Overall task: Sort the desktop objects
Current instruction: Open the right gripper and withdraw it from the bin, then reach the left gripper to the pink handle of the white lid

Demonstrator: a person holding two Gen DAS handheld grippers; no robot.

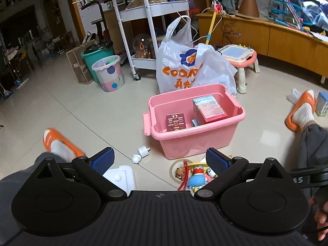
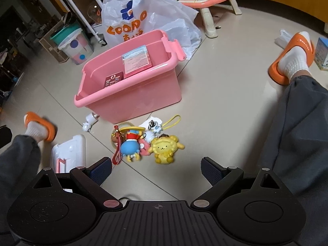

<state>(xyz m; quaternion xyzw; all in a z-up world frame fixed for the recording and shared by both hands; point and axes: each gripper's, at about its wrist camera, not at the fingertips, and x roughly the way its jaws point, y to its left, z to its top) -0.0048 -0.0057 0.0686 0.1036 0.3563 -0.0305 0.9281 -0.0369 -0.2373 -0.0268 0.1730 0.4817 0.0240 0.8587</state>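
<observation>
Both tools are held above a tiled floor (image 2: 215,94), each with its jaws spread apart and nothing between them. The left tool (image 1: 159,160) hangs over the near side of a pink bin (image 1: 194,141). The right tool (image 2: 156,169) hangs just near of a cluster of toys.

The bin stands on the floor, lid off. Inside it, a large pink box (image 1: 209,108) sits at the right and a small dark red box (image 1: 175,122) leans at the near left. A further item lies between them; what it is cannot be told.

The toy cluster lies on the floor just near of the bin. It holds a yellow plush (image 2: 165,149) at the right, a blue figure (image 2: 130,147) at the left, and a small white figure (image 2: 154,125) with a yellow strap on the far side. A white toy (image 2: 89,121) lies apart, at the bin's near-left corner. A white tray (image 2: 68,155) lies left of the cluster.

A white bag (image 1: 178,69) stands behind the bin. The person's feet, in orange slippers (image 2: 295,55), rest at both sides.
</observation>
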